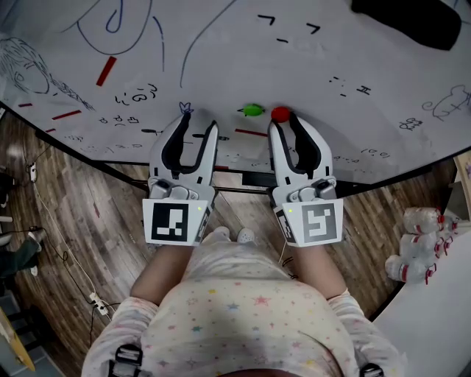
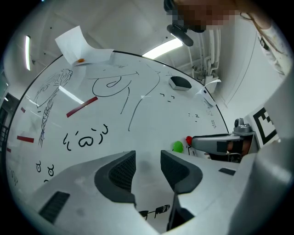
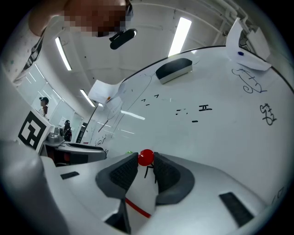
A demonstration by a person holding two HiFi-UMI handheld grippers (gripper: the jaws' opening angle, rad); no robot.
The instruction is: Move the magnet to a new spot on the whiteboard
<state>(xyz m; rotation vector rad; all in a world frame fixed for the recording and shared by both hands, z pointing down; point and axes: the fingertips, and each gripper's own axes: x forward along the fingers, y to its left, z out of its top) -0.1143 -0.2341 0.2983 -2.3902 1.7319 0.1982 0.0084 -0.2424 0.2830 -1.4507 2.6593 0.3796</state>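
A round red magnet (image 1: 280, 113) (image 3: 146, 157) sticks to the whiteboard (image 1: 221, 66) near its lower edge. My right gripper (image 1: 282, 122) (image 3: 146, 161) is shut on it, with the ball pinched between the tips of both pads. A green magnet (image 1: 253, 110) (image 2: 178, 146) sits just left of the red one, apart from the jaws. My left gripper (image 1: 199, 122) (image 2: 148, 161) stands open against the board further left, with only bare board between its fingers. The left gripper view also shows the red magnet (image 2: 189, 139) at the tip of the right gripper (image 2: 195, 142).
A black eraser (image 1: 405, 18) (image 3: 173, 69) rests on the board at the upper right. Red strip magnets (image 1: 106, 71) and pen doodles (image 1: 137, 96) lie on the left half. The board's lower rail (image 1: 243, 179) runs under both grippers. Small white figures (image 1: 421, 243) stand at the right.
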